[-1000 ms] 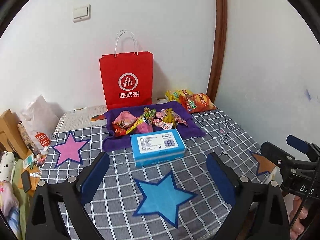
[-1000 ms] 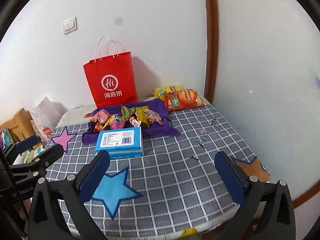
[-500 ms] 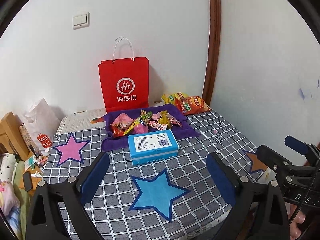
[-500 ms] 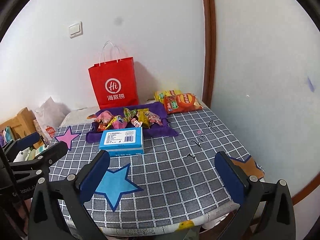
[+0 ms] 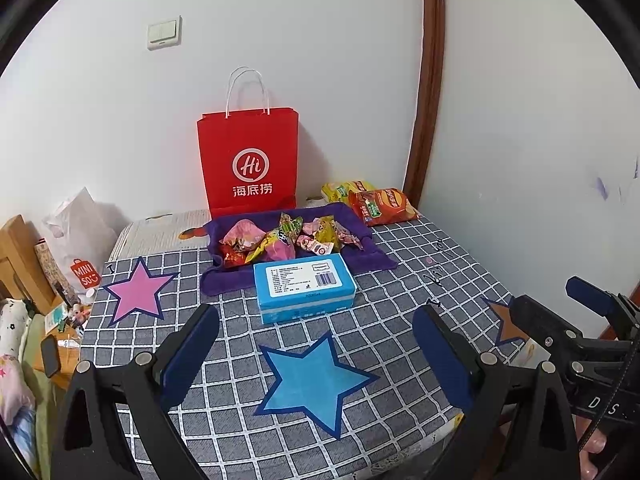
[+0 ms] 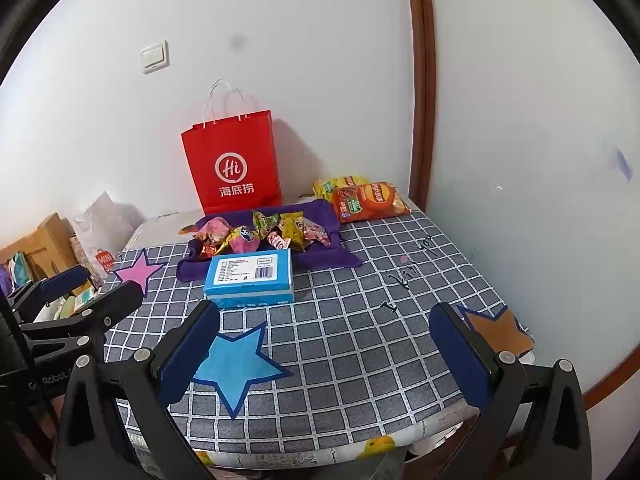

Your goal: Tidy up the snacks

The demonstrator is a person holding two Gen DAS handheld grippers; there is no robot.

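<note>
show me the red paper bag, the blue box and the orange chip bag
red paper bag (image 5: 248, 160), left wrist view, front face at the logo
blue box (image 5: 304, 278), left wrist view, white label on top
orange chip bag (image 6: 370, 200), right wrist view, middle of the front

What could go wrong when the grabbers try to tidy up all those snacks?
The small snack packets lie heaped together on the purple cloth, so a gripper might pinch two at once or drag the cloth. The blue box sits right in front and could get bumped. The red paper bag looks light and might tip.
</note>
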